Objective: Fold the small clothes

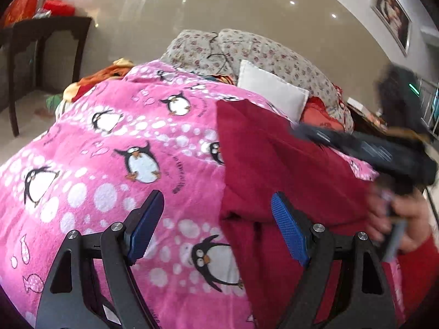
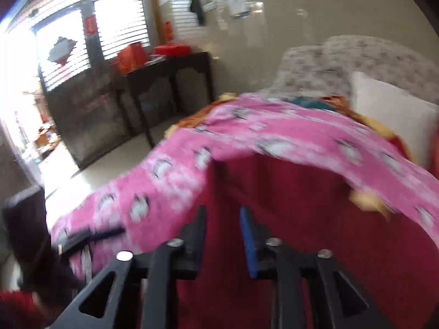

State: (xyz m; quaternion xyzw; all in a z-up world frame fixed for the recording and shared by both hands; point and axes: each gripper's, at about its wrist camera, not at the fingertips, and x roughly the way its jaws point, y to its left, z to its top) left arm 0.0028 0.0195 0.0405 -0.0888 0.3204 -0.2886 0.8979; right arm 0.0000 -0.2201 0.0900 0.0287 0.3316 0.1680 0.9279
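A dark red garment (image 1: 274, 164) lies spread on a pink penguin blanket (image 1: 123, 137) that covers the bed. My left gripper (image 1: 216, 194) hovers open and wide over the garment's left edge; its right blue pad is above the red cloth and its left pad above the blanket, and nothing is pinched. In the left wrist view a hand (image 1: 400, 219) holds the blurred black right tool over the garment's right side. In the blurred right wrist view my right gripper (image 2: 222, 211) stands partly open above the red garment (image 2: 301, 219), with a gap between its pads and no cloth caught.
A white pillow (image 1: 274, 93) and a floral quilt (image 1: 260, 52) lie at the head of the bed. A dark wooden table (image 1: 46, 35) with red boxes stands beyond the bed's left side. Tiled floor runs between bed and table (image 2: 164, 76).
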